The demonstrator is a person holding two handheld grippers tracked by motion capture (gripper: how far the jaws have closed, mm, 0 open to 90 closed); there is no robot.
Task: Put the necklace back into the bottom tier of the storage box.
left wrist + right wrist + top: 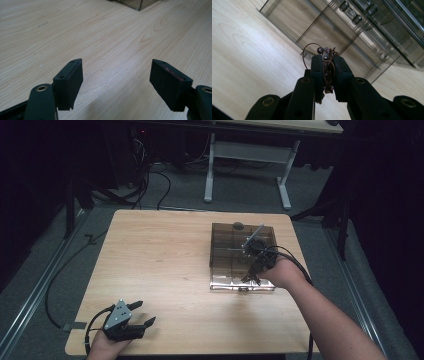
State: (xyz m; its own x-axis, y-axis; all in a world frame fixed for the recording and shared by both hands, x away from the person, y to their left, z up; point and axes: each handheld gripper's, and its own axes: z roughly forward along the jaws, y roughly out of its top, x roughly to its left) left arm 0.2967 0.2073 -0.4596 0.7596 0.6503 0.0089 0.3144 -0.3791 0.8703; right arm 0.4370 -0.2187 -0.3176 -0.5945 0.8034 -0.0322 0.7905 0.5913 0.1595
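Observation:
A smoky clear plastic compartment box (225,247) lies open on the right half of the wooden table (160,255). My right gripper (251,279) hovers over the box's near edge. In the right gripper view its jaws (327,57) are shut on a small tangle of dark red cord with beads (325,51), which sticks out above the fingertips, with the box's dividers (352,27) behind. My left gripper (145,312) rests at the table's near left corner. It stands open, with bare wood between its pads (116,62).
A corner of the box (137,5) shows at the top of the left gripper view. Beyond the table stand a white-legged desk (250,155) and loose cables (150,180) on the grey floor. Metal rails (35,290) run along both sides.

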